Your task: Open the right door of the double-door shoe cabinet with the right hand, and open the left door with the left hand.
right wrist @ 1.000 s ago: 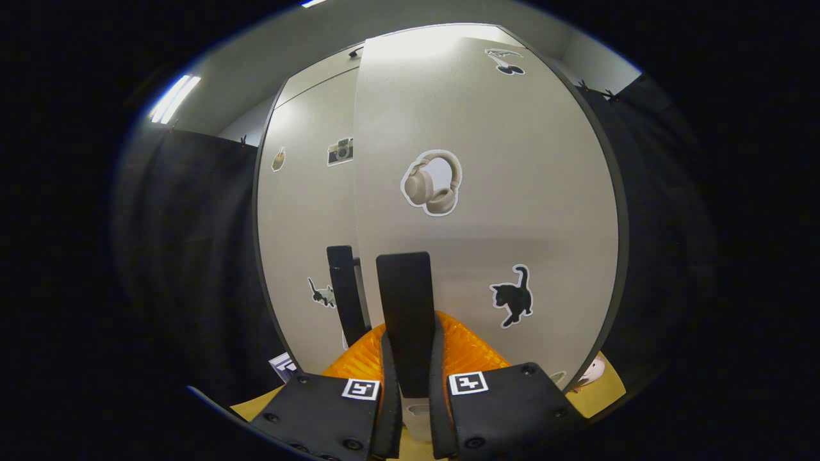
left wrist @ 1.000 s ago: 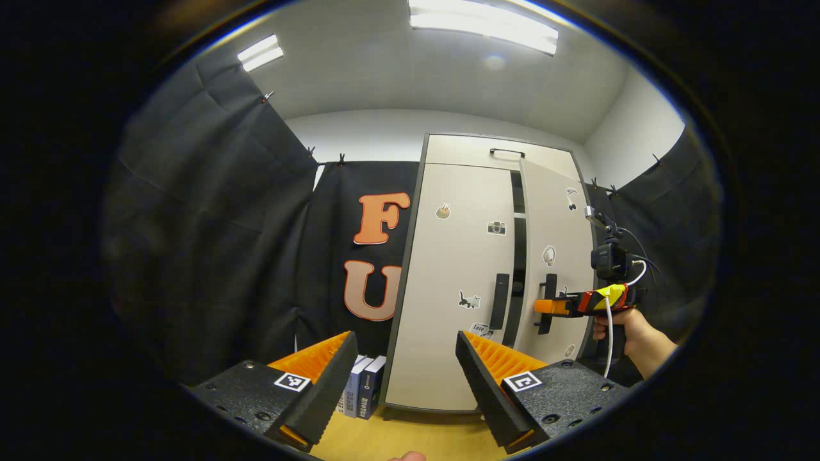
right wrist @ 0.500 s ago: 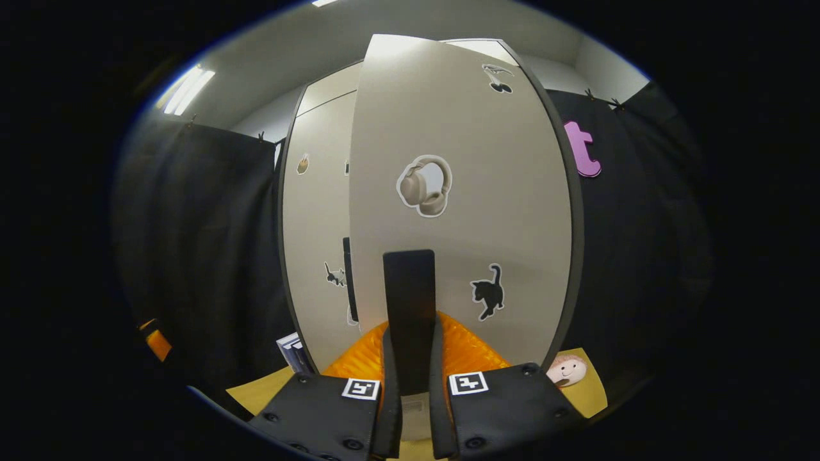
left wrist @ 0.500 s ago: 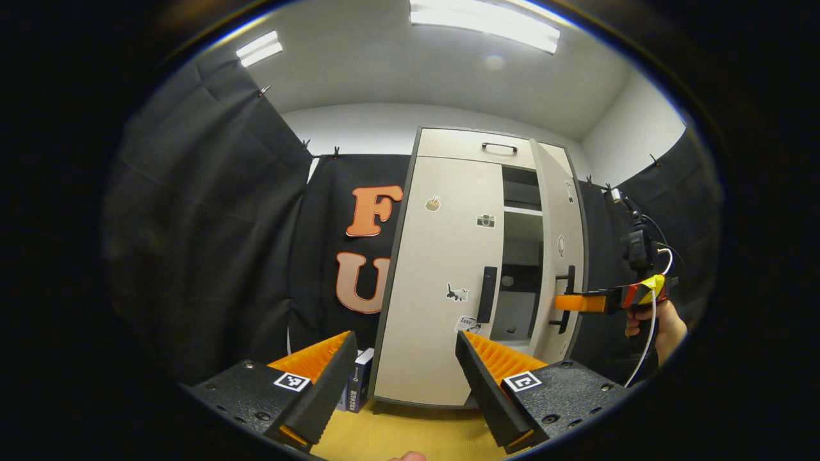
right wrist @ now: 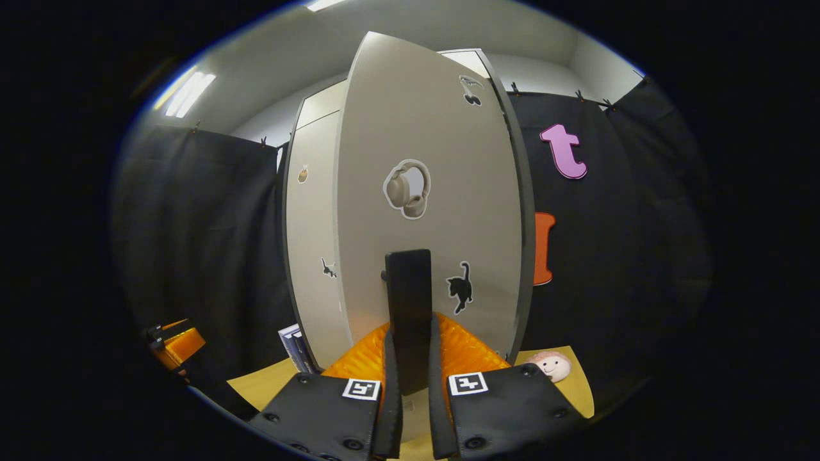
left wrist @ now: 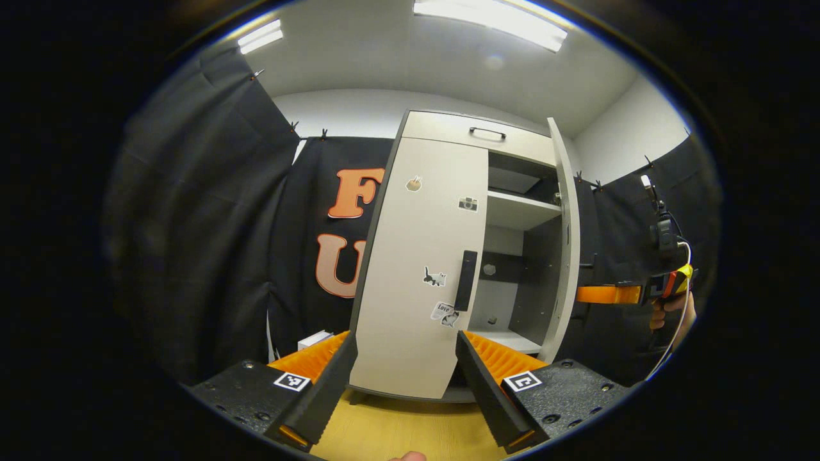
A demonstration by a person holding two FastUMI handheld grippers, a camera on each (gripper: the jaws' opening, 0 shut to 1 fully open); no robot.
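Observation:
A tall beige shoe cabinet (left wrist: 448, 125) stands against the booth wall. Its right door (left wrist: 566, 256) is swung wide, edge-on in the left gripper view, baring shelves (left wrist: 516, 208) inside. In the right gripper view that door (right wrist: 429, 128) fills the middle, and my right gripper (right wrist: 410, 365) is shut on its black handle (right wrist: 408, 301). The right gripper (left wrist: 599, 294) and the hand holding it also show far right in the left gripper view. The left door (left wrist: 419, 256) is closed, its black handle (left wrist: 466, 280) ahead of my open left gripper (left wrist: 403, 378), some way off.
The cabinet stands on a yellow wood floor (left wrist: 403, 429). A white box (left wrist: 314, 338) lies at the cabinet's left foot. In the right gripper view, books (right wrist: 293, 346) lean by the cabinet and a small doll head (right wrist: 551, 365) lies on the floor at right.
The right door has swung from slightly ajar to wide open, pulled by my right gripper. The left gripper view has drifted so the cabinet sits more central; the left gripper stays open.

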